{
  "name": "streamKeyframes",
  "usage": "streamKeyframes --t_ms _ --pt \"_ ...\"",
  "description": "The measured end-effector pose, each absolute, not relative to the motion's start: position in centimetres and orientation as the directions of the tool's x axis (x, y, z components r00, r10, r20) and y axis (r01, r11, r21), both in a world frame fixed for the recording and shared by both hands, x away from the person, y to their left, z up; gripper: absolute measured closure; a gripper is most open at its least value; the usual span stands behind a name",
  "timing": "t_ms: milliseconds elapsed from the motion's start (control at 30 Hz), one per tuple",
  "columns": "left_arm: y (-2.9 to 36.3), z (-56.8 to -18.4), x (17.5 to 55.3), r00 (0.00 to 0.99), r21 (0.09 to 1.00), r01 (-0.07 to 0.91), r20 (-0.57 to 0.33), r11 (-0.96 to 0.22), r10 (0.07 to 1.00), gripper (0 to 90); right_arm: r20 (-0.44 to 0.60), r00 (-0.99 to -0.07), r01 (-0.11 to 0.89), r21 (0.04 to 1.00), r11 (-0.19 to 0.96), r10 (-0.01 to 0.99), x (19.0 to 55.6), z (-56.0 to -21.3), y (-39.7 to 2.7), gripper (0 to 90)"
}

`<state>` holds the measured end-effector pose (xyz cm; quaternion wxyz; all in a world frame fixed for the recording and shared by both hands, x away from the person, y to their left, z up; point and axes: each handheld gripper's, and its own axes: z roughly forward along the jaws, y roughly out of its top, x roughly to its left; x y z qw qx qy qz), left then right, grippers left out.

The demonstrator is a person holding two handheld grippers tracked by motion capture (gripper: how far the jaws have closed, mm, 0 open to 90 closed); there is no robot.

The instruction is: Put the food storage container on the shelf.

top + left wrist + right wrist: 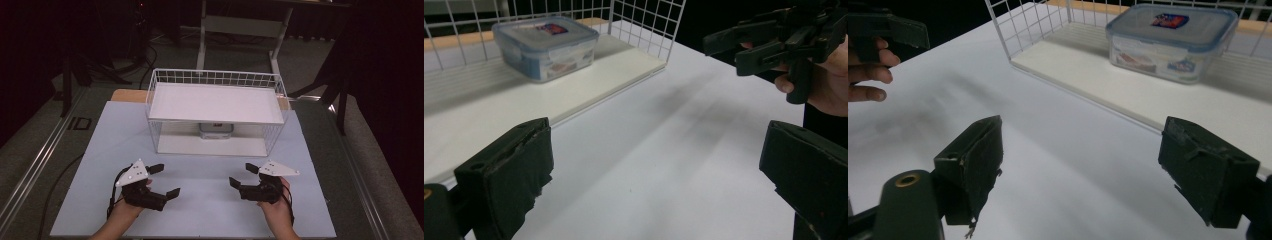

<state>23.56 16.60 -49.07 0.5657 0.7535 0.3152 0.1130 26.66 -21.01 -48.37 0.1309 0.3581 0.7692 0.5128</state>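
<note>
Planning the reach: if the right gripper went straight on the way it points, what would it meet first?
Judging by its own view, the right gripper, jaws open, points over bare table toward the rack's lower shelf. It would probably meet that shelf's front edge first, the box behind; depth is unclear.

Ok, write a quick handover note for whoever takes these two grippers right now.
Left gripper: open, holding nothing, low over the white table on the near left.
Right gripper: open, holding nothing, near right, facing the left one.
Lidded plastic container: lid on, sitting on the lower shelf of the white wire rack, towards the back, under the top shelf.
Done: nothing visible yet; the container is untouched.
Left: probably reach into the rack's open front and bring the container out.
</note>
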Motion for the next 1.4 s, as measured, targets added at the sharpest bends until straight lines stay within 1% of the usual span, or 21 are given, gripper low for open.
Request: streamKeyframes --t_ms 267,333,500,567,733,867,1100,1267,1400 --pt "17.4 -49.2 22.8 0.775 0.922 0.354 -0.194 -0.159 0.601 1.9 0.179 -0.703 0.421 0.885 0.2 0.689 25.6 -48.3 -22.5 18.3" --pt "17.5 -49.2 22.5 0.776 0.922 0.354 -0.196 -0.158 0.6 1.9 0.159 -0.701 0.411 0.887 0.212 0.695 25.1 -48.2 -22.9 18.5" --pt "17.7 -49.6 22.0 0.779 0.921 0.357 -0.202 -0.155 0.594 1.9 0.158 -0.697 0.41 0.888 0.208 0.699 24.3 -48.2 -23.9 18.5" --pt "17.7 -49.7 21.8 0.779 0.92 0.359 -0.204 -0.155 0.593 1.9 0.144 -0.697 0.41 0.884 0.225 0.702 24.0 -48.3 -24.2 18.5" --pt "17.7 -50.1 21.6 0.781 0.922 0.354 -0.2 -0.156 0.591 1.9 0.127 -0.708 0.404 0.88 0.251 0.695 23.7 -48.9 -25.1 18.5" --pt "17.6 -50.4 21.6 0.783 0.922 0.356 -0.203 -0.154 0.588 1.9 0.127 -0.698 0.407 0.88 0.244 0.705 23.8 -49.4 -25.6 18.5" --pt "17.5 -50.8 21.5 0.795 0.926 0.332 -0.172 -0.181 0.582 1.9 0.091 -0.72 0.358 0.898 0.256 0.688 24.0 -49.9 -26.1 18.5" --pt "17.3 -51.0 21.5 0.8 0.926 0.323 -0.158 -0.195 0.579 1.9 0.1 -0.734 0.358 0.898 0.258 0.672 24.1 -50.4 -26.3 18.5" --pt "17.2 -50.9 21.5 0.799 0.934 0.309 -0.153 -0.179 0.581 1.9 0.145 -0.741 0.384 0.893 0.237 0.655 24.3 -50.8 -26.1 18.2"
